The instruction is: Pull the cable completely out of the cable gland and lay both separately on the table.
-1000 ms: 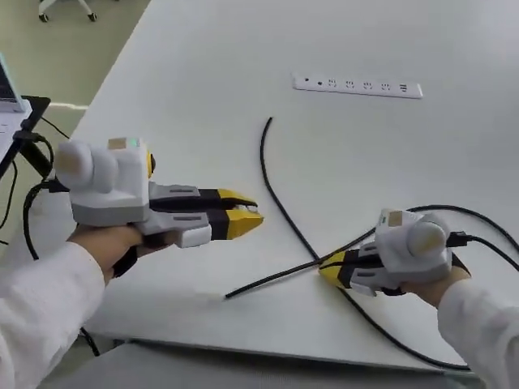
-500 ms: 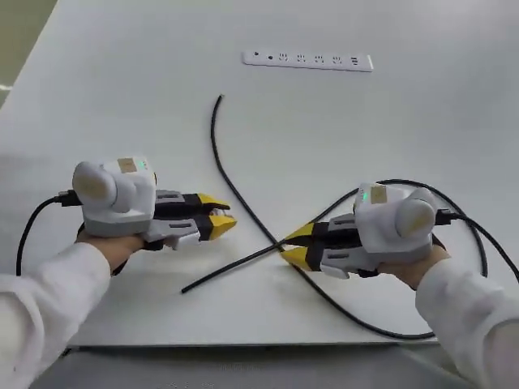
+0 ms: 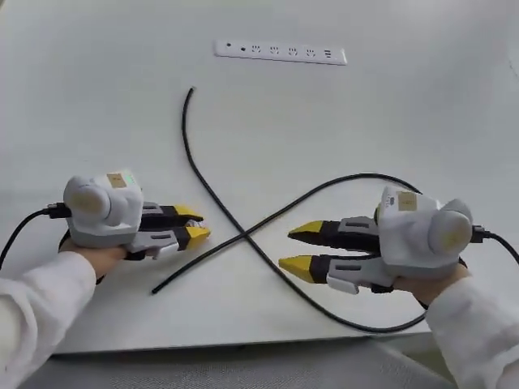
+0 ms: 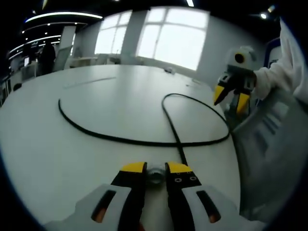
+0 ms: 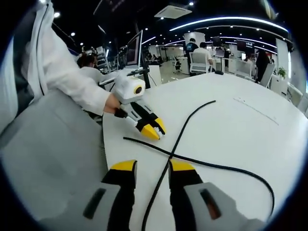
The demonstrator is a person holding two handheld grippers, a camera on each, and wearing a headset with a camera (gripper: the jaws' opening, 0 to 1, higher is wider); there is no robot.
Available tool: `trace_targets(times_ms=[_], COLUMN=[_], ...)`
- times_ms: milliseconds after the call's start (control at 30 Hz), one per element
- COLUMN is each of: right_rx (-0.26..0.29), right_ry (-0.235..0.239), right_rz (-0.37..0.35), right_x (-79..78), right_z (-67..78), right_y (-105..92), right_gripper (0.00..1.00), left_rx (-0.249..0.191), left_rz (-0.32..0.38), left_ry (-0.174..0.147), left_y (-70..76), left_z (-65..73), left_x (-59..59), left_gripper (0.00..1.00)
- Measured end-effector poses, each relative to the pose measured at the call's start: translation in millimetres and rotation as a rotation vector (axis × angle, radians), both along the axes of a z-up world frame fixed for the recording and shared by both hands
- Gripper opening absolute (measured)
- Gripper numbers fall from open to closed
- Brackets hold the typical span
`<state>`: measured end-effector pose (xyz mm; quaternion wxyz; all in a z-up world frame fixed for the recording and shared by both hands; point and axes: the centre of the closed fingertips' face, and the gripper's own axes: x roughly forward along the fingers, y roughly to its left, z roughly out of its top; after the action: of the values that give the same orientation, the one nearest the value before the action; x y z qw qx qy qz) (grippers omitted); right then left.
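Cable (image 3: 244, 235) looks free on the bench (image 3: 365, 121); left gripper (image 3: 203, 224) clamps the gland (image 4: 155, 175), right gripper (image 3: 287, 246) open, empty; we still set the gland down.

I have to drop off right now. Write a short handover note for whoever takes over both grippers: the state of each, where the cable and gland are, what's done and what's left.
The left hand-held gripper is shut on the cable gland, low over the table.
The right hand-held gripper is open. A stretch of cable runs between its jaws, not gripped.
The cable lies on the table in a loop that crosses itself, with both ends free of the gland.
Done: the cable is out of the gland and laid down.
Left: set the gland on the table apart from the cable and open the left gripper.
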<state>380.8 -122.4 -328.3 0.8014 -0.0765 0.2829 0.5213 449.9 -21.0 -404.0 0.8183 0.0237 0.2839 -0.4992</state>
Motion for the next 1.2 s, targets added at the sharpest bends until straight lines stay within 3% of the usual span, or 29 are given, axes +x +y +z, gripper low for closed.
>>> trace_targets(times_ms=[33, 67, 100, 267, 333, 400, 467, 567, 633, 667, 700, 900, 1033, 1200], right_rx=[-0.002, 0.0, 0.006, -0.005, 0.009, 0.039, 0.072, 0.098, 0.097, 0.094, 0.086, 0.061, 0.055, 0.043], right_ry=[-0.006, -0.011, -0.013, -0.027, -0.034, -0.037, -0.043, -0.036, -0.035, -0.031, -0.028, -0.021, -0.015, -0.011], right_rz=[-0.014, -0.024, -0.038, -0.075, -0.105, -0.138, -0.168, -0.19, -0.196, -0.198, -0.2, -0.217, -0.227, -0.236], right_x=[0.8, 1.1, 1.0, 3.7, 6.6, 9.1, 11.1, 11.0, 9.5, 8.5, 8.0, -4.9, -13.8, -22.6], right_z=[1.0, 2.9, 6.7, 14.0, 20.7, 28.6, 37.7, 48.1, 53.5, 55.3, 56.1, 64.9, 69.2, 75.0], right_y=[-5.0, -6.7, -9.4, -23.5, -28.6, -31.7, -35.4, -39.4, -42.0, -43.2, -47.7, -61.4, -67.1, -74.1], right_gripper=[0.26, 0.26, 0.26, 0.28, 0.28, 0.29, 0.31, 0.35, 0.38, 0.39, 0.41, 0.46, 0.46, 0.48], left_rx=[0.016, -0.013, -0.003, 0.014, 0.002, -0.016, -0.039, -0.072, -0.099, -0.101, -0.105, -0.115, -0.137, -0.155], left_rz=[0.006, 0.002, 0.02, 0.042, 0.065, 0.091, 0.104, 0.132, 0.171, 0.177, 0.186, 0.244, 0.301, 0.366], left_ry=[0.002, -0.019, 0.002, 0.015, 0.023, 0.023, 0.044, 0.029, 0.074, 0.057, 0.019, 0.043, 0.043, 0.069], left_y=[2.8, 0.2, 3.4, 8.9, 12.2, 16.2, 20.3, 31.0, 39.0, 42.9, 49.2, 76.5, 94.6, 118.0], left_z=[-2.8, 1.8, 0.6, 4.5, 10.5, 23.4, 38.7, 66.5, 83.2, 91.1, 104.6, 148.3, 166.7, 173.4], left_x=[-0.2, 1.5, 1.3, 0.7, 1.2, 1.6, -0.4, -0.8, -3.5, -4.3, -5.9, -33.4, -49.0, -69.3], left_gripper=[0.17, 0.17, 0.18, 0.25, 0.26, 0.27, 0.33, 0.4, 0.48, 0.52, 0.54, 0.68, 0.73, 0.75])
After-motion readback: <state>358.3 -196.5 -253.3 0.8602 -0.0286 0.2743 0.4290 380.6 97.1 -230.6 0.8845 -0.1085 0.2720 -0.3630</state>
